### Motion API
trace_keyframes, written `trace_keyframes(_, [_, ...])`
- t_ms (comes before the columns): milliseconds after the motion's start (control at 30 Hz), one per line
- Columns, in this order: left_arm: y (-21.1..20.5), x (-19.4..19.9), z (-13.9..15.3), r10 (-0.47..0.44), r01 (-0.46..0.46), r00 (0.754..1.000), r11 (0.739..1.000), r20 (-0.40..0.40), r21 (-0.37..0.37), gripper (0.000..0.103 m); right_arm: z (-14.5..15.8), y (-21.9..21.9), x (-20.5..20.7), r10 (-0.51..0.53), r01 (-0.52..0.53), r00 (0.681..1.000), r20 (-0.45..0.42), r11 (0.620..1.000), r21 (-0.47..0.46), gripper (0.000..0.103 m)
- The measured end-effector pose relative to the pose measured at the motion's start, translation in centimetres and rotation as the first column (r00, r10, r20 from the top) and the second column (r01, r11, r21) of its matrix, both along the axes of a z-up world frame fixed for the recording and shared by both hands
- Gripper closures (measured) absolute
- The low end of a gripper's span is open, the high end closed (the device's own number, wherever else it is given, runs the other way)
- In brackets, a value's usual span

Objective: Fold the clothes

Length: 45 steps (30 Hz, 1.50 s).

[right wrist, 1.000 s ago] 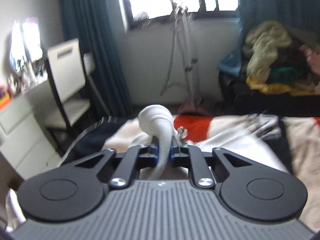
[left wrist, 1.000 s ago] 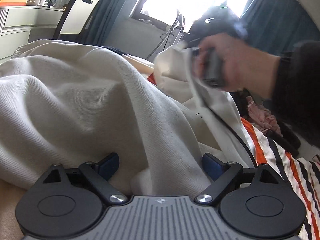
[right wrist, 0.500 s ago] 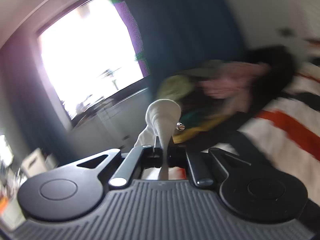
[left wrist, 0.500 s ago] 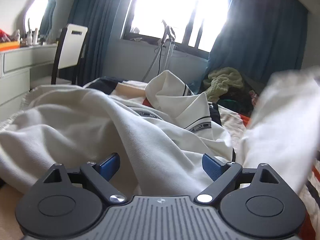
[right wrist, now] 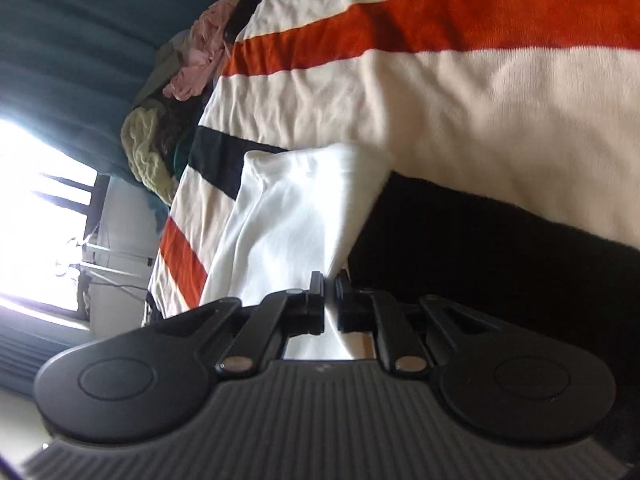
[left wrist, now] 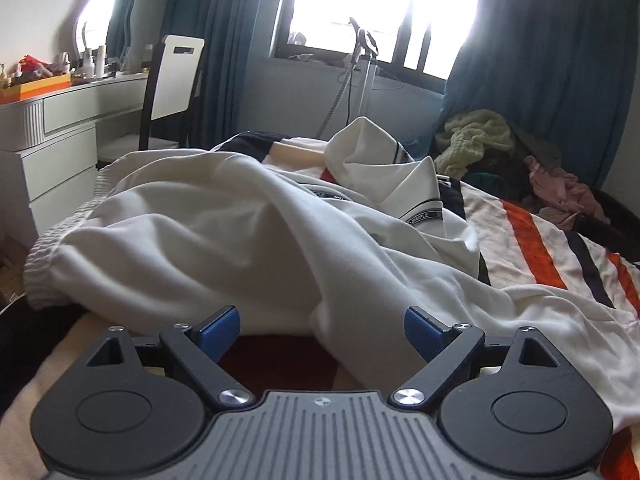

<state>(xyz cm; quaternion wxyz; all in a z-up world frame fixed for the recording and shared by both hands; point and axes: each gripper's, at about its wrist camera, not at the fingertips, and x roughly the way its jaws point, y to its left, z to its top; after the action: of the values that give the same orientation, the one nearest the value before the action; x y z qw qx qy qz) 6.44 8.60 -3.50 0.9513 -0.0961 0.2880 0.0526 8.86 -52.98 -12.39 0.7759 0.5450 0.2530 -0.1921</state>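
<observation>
A cream sweatshirt (left wrist: pixel 224 232) lies rumpled on the striped blanket (left wrist: pixel 532 240) of a bed. Its ribbed hem is at the left and a collar with a dark printed band rises at the back. My left gripper (left wrist: pixel 320 330) is open and empty, low at the garment's near edge, with a fold between its blue pads. My right gripper (right wrist: pixel 330 284) is rolled sideways and shut on a white sleeve (right wrist: pixel 296 216) that lies stretched out over the blanket (right wrist: pixel 460 92).
A heap of other clothes (left wrist: pixel 504 152) sits at the bed's far right, also in the right wrist view (right wrist: pixel 160 136). A white dresser (left wrist: pixel 52 136) and chair (left wrist: pixel 172 84) stand left of the bed. A window and dark curtains are behind.
My right gripper swung the sleeve from above the bed out to the right and down onto the blanket, rolling sideways. My left gripper stayed open and drew back slightly.
</observation>
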Motion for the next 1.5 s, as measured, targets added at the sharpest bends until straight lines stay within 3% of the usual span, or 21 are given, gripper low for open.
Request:
trace_keyframes(100, [0.7,-0.7,0.9,0.010,-0.011,0.999,1.000,-0.030,-0.009,0.012,0.3,0.7,0.1,0.035,-0.035,0.999,0.003,0.999,-0.036,0.094])
trace_keyframes(167, [1.2,-1.1,1.5,0.017,-0.018,0.999,1.000,-0.050,-0.015,0.012,-0.2,0.5,-0.3,0.025,-0.025,1.000,0.016,1.000,-0.006,0.093])
trace_keyframes(233, [1.7,-1.5,2.1,0.024,-0.026,0.997,0.999,-0.070,-0.021,0.012,-0.3,0.3,-0.9,0.006,-0.007,1.000,0.027,0.999,0.043,0.085])
trace_keyframes(267, [2.2,-1.5,2.4,0.028,-0.031,0.996,0.999,-0.084,-0.029,0.012,-0.5,0.1,-1.0,-0.003,0.000,0.999,0.033,0.998,0.067,0.067])
trace_keyframes(300, [2.7,-1.3,2.6,0.038,-0.042,0.995,0.999,-0.096,-0.034,0.012,-0.6,0.1,-0.9,-0.007,0.004,0.999,0.037,0.997,0.079,0.041])
trace_keyframes(333, [3.4,-1.1,2.8,0.050,-0.054,0.993,0.998,-0.108,-0.034,0.012,-0.7,0.1,-0.9,-0.010,0.007,0.999,0.040,0.996,0.087,0.032])
trace_keyframes(367, [4.2,-0.9,3.0,0.059,-0.063,0.991,0.997,-0.117,-0.035,0.012,-0.8,0.1,-0.9,-0.013,0.009,0.999,0.043,0.995,0.095,0.028])
trace_keyframes(533, [7.8,-0.5,2.9,0.102,-0.109,0.986,0.993,-0.134,-0.050,0.012,-1.2,0.3,-0.6,-0.020,0.013,0.998,0.060,0.993,0.116,0.028])
trace_keyframes(567, [8.6,-0.6,2.6,0.119,-0.133,0.983,0.986,-0.139,-0.097,0.011,-1.2,0.4,-0.5,-0.017,0.009,0.998,0.067,0.993,0.119,0.028])
trace_keyframes(700, [11.6,-1.1,1.0,0.186,-0.235,0.967,0.918,-0.176,-0.319,0.011,-1.5,0.1,0.5,0.006,-0.019,0.996,0.092,0.989,0.145,0.029])
trace_keyframes(833, [13.9,-1.2,-0.3,0.230,-0.308,0.948,0.835,-0.219,-0.456,0.011,-2.3,-1.1,1.7,0.005,-0.023,0.996,0.093,0.980,0.200,0.034])
trace_keyframes(933, [15.4,-0.7,-1.9,0.264,-0.361,0.931,0.766,-0.252,-0.532,0.011,-3.2,-2.3,1.6,-0.047,0.026,0.996,0.081,0.970,0.243,0.044])
trace_keyframes(1067, [17.2,-0.1,-3.4,0.311,-0.385,0.922,0.665,-0.231,-0.640,0.012,-4.0,-3.9,1.3,-0.117,0.097,0.991,0.061,0.959,0.267,0.067])
trace_keyframes(1133, [17.6,0.4,-3.5,0.312,-0.365,0.928,0.668,-0.201,-0.648,0.022,-4.2,-4.6,1.1,-0.145,0.129,0.988,0.047,0.958,0.255,0.076])
trace_keyframes(1233, [18.0,1.0,-3.5,0.310,-0.354,0.933,0.697,-0.183,-0.624,0.043,-4.3,-5.4,1.2,-0.166,0.152,0.985,0.045,0.961,0.232,0.090])
trace_keyframes(1300, [18.4,1.1,-3.8,0.324,-0.372,0.926,0.699,-0.193,-0.610,0.069,-4.1,-5.8,1.3,-0.166,0.151,0.984,0.056,0.964,0.218,0.093])
trace_keyframes(1400, [18.6,0.5,-3.5,0.355,-0.379,0.920,0.704,-0.164,-0.601,0.083,-3.4,-6.2,1.5,-0.165,0.150,0.983,0.079,0.974,0.171,0.097])
trace_keyframes(1500, [18.0,-1.0,-1.3,0.405,-0.361,0.913,0.740,-0.051,-0.568,0.088,-2.1,-6.1,1.5,-0.165,0.154,0.978,0.125,0.983,0.098,0.097])
